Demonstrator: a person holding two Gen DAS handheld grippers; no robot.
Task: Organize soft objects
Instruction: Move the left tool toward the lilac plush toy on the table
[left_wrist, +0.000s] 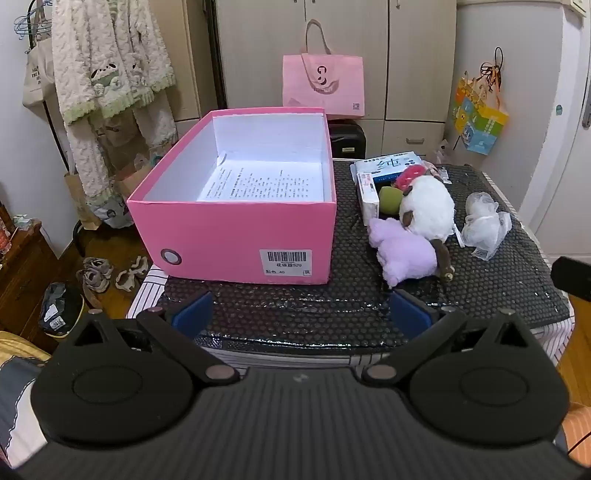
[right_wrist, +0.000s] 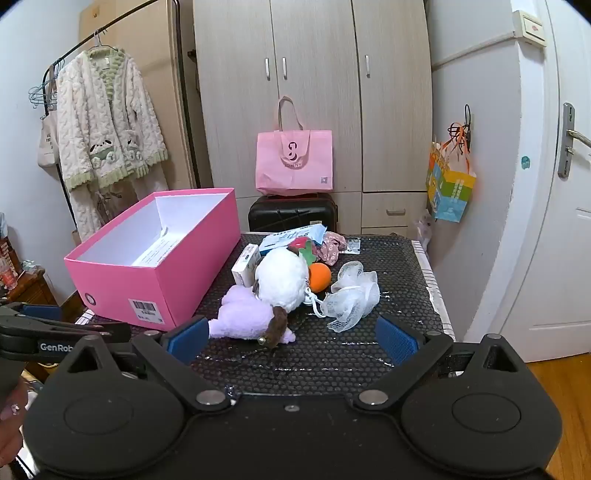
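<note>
Your left gripper (left_wrist: 301, 314) hangs with its blue pads spread wide and nothing between them, just short of the pink box (left_wrist: 236, 236), which sits straight ahead of it on the black mat (left_wrist: 332, 317), open-topped with a printed sheet on its floor. Your right gripper (right_wrist: 291, 339) is equally wide and empty; the purple plush (right_wrist: 243, 317) lies right ahead of its left pad, touching the white plush (right_wrist: 282, 277) beyond it. Ahead and to the right of that gripper are the orange ball (right_wrist: 319, 277) and the white mesh sponge (right_wrist: 351, 295), close together.
</note>
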